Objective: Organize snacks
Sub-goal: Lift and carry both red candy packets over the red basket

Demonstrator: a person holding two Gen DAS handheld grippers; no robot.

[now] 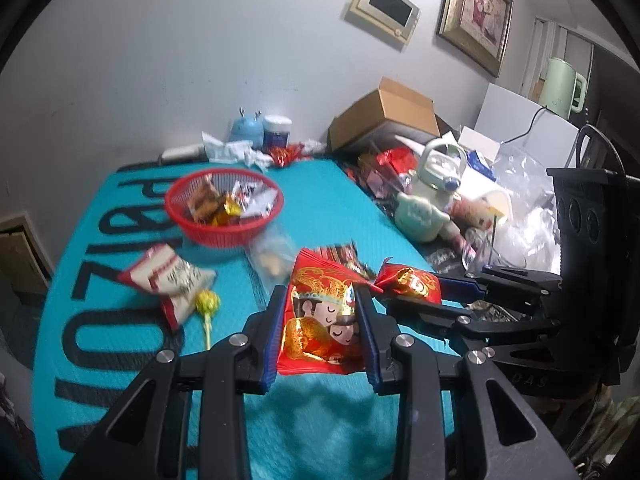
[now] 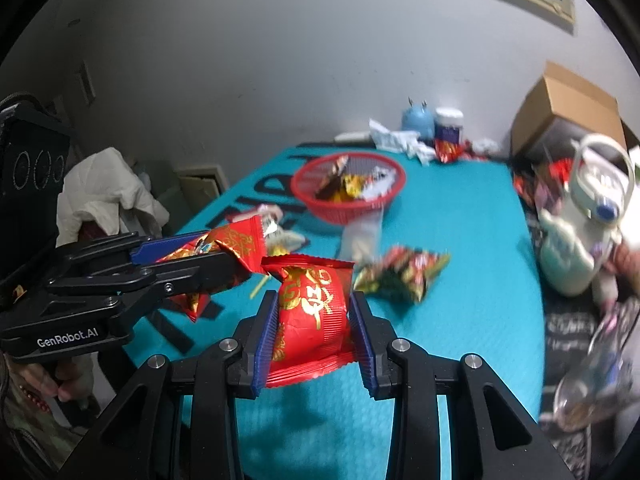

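My left gripper (image 1: pixel 320 300) is shut on a red snack packet with a cartoon couple (image 1: pixel 322 320), held above the teal mat (image 1: pixel 328 200). My right gripper (image 2: pixel 312 304) is shut on a red packet with gold lettering (image 2: pixel 316 320); in the left wrist view that gripper (image 1: pixel 394 290) enters from the right with the same packet (image 1: pixel 412 286). The left gripper (image 2: pixel 232 254) shows at the left of the right wrist view with its packet (image 2: pixel 236 246). A red basket (image 1: pixel 224 206) (image 2: pixel 348 188) holding several snacks sits at the back of the mat.
On the mat lie a white-and-red packet (image 1: pixel 168 280), a yellow lollipop (image 1: pixel 208 304), a clear bag (image 1: pixel 272 256) and a green-red packet (image 2: pixel 400 274). A pale green kettle-shaped bottle (image 1: pixel 428 200), a cardboard box (image 1: pixel 384 116) and clutter crowd the right side. A person's hand (image 2: pixel 44 380) holds the left gripper.
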